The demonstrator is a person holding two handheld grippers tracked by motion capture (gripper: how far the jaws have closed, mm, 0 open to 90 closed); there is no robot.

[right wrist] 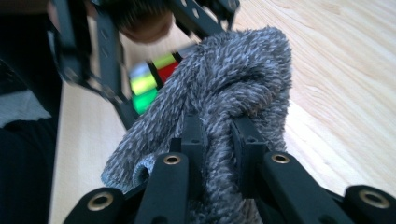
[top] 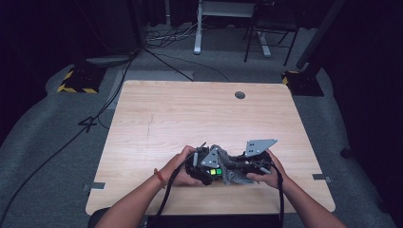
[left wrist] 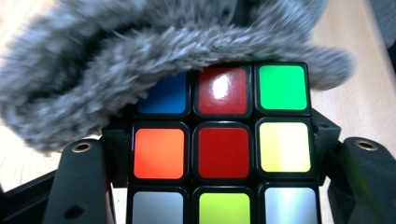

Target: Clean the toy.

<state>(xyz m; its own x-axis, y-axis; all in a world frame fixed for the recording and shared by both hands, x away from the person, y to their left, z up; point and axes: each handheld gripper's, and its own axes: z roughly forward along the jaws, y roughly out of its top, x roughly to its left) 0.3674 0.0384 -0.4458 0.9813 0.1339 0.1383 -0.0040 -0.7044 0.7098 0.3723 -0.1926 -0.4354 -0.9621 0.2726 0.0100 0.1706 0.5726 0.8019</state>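
1. High view: near the front edge of the pale wooden table, a person's two hands bring the left gripper and right gripper together over a multicoloured plastic puzzle cube and a grey fluffy cloth; the cloth lies between the grippers, touching the cube.
2. Left gripper view: the black jaws clamp the cube by its two sides, red centre tile facing the camera, while the cloth drapes over the cube's top row.
3. Right gripper view: the jaws stand narrow, pinching a bunched fold of the cloth; beyond it the cube sits in the left gripper.
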